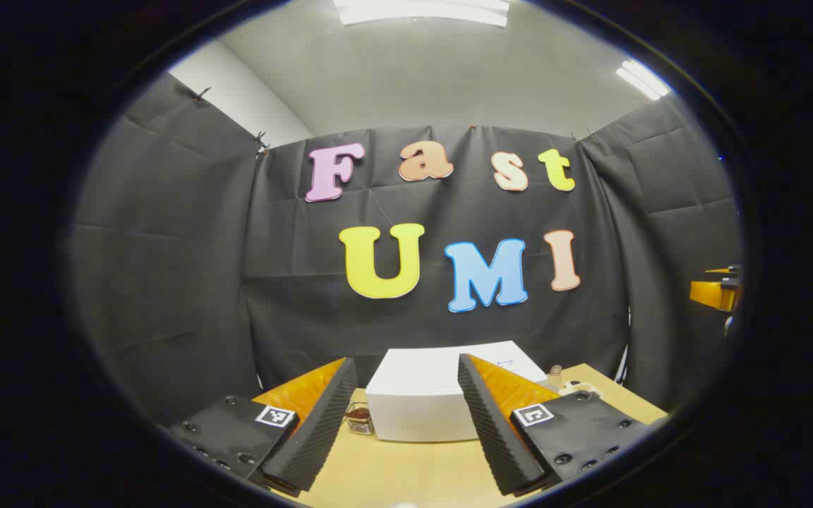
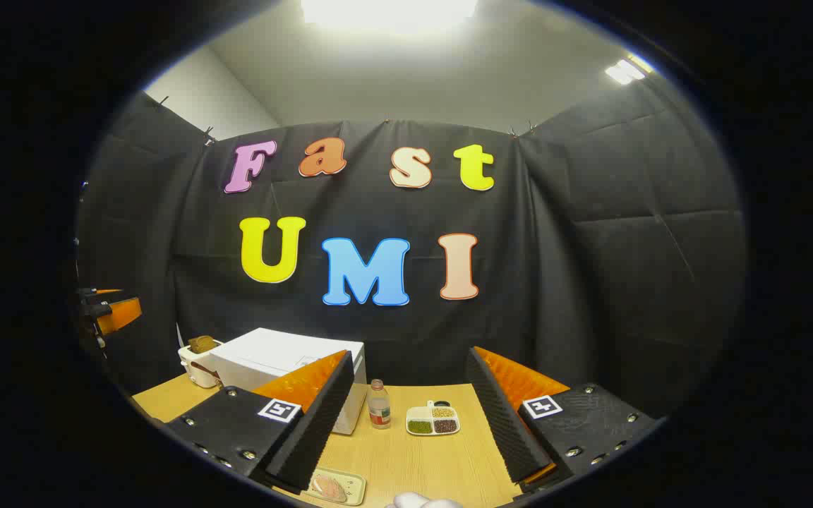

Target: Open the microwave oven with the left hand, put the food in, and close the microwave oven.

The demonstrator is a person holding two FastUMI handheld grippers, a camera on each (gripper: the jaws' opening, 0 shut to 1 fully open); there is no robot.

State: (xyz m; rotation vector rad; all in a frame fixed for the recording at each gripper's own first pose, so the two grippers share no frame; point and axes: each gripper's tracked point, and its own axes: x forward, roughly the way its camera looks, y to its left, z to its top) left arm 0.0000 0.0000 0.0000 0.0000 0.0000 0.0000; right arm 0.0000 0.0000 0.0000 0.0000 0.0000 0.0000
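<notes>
The left gripper (image 1: pixel 401 430) hangs wide open and empty above the pale wooden table (image 1: pixel 413 473), its ribbed black fingers (image 1: pixel 318 430) spread to either side of the white box-shaped microwave oven (image 1: pixel 424 402), which stands straight ahead with its door shut. It looks lined up for a reach at the door, the task's first step not yet begun. Just left of the oven, past the left finger, sits a small glass jar with dark contents (image 1: pixel 358 418).

The right gripper (image 2: pixel 406 430) is likewise fully open and holds nothing. The oven (image 2: pixel 286 363) lies ahead to its left, partly behind its left finger. Below that finger, near the table edge, a pale rectangular tray of pinkish food (image 2: pixel 336 487) waits, probably the item to load. Ahead between the fingers stand a small clear bottle with a red label (image 2: pixel 379 406) and a white divided dish of green and brown grains (image 2: pixel 433 420); both are close to the oven's side and could crowd the path.
</notes>
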